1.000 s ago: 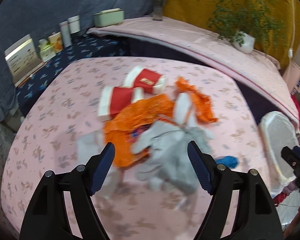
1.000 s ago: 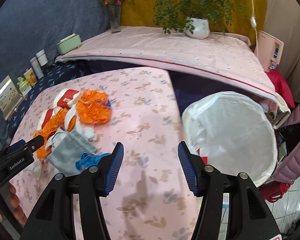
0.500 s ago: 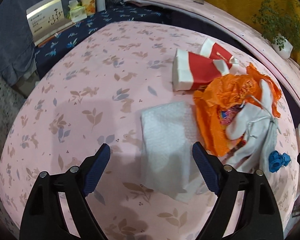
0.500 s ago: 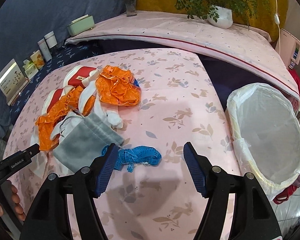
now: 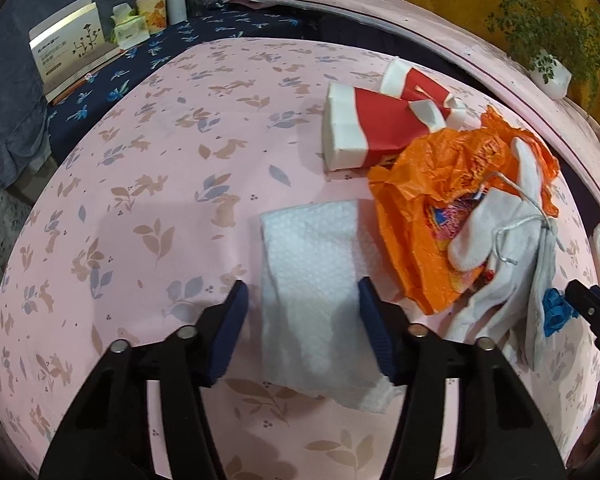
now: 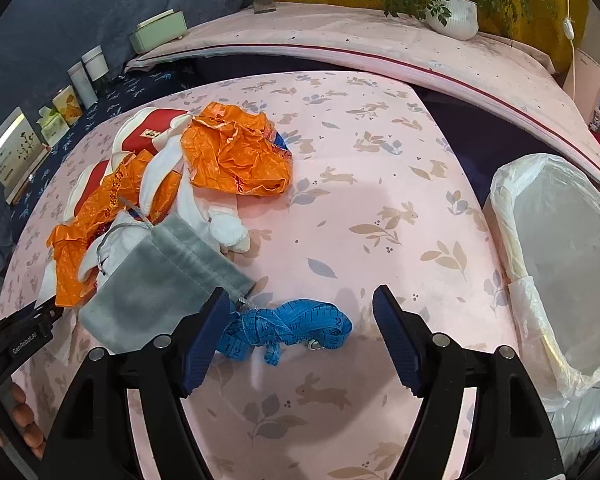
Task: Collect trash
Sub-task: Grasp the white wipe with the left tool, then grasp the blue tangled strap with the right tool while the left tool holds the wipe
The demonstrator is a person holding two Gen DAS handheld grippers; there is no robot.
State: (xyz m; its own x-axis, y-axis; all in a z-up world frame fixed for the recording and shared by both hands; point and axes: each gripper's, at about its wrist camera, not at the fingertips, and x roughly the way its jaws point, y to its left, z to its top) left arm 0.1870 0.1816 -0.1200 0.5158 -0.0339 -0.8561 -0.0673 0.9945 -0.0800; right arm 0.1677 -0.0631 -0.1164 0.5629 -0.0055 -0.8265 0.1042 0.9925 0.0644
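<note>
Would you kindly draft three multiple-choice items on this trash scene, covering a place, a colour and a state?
1. Between whose fingers does the white paper towel lie?
A. left gripper
B. right gripper
C. neither

2. What colour is the measuring tape?
A. red
B. blue
C. green

3. How is the lined trash bin beside the table?
A. tipped over
B. covered by a lid
C. upright and open

Answers: 1 A, the towel sits between the left pads; 2 B, the coiled numbered tape is blue; 3 C, its bagged mouth faces up uncovered.
</note>
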